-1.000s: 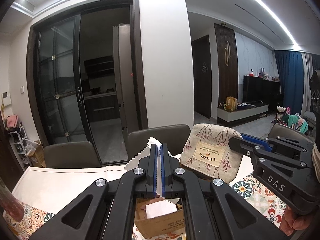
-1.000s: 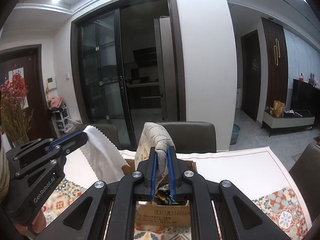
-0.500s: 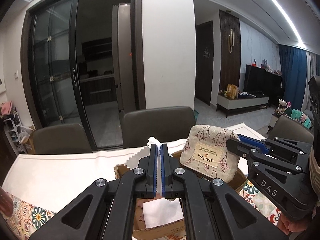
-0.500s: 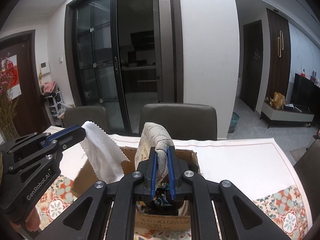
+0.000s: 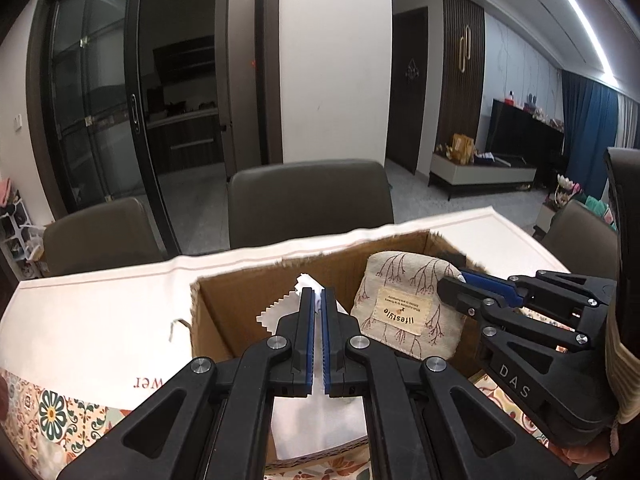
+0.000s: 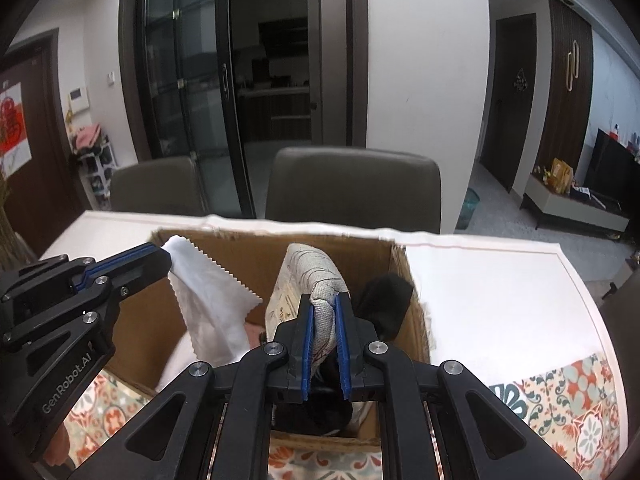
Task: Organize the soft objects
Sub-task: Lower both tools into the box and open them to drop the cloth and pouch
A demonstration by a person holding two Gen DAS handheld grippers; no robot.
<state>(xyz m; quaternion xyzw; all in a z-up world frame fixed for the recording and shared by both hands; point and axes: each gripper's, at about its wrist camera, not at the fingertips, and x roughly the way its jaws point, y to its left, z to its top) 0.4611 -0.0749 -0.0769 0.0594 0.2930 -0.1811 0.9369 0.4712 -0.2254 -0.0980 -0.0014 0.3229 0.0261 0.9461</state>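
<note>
Left hand-held gripper [image 5: 316, 300] pinches a white pinked-edge cloth swatch [image 6: 212, 292]; right hand-held gripper [image 6: 325, 304] pinches a beige branch-print fabric pouch [image 5: 404, 308]. Both items hang over the open brown cardboard box [image 5: 240, 292], which holds dark fabric [image 6: 386, 296]. Risk, as judged: release too high and the limp swatch may drape over the box wall; the pouch may snag on the torn rim. Box sits on a desk with a floral patterned cloth [image 6: 560, 400]. Beyond: grey chairs [image 5: 310, 204], dark glass sliding doors [image 6: 184, 80].

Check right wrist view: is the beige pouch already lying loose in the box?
No. The right gripper is clamped on the beige pouch, which stands up over the cardboard box.
</note>
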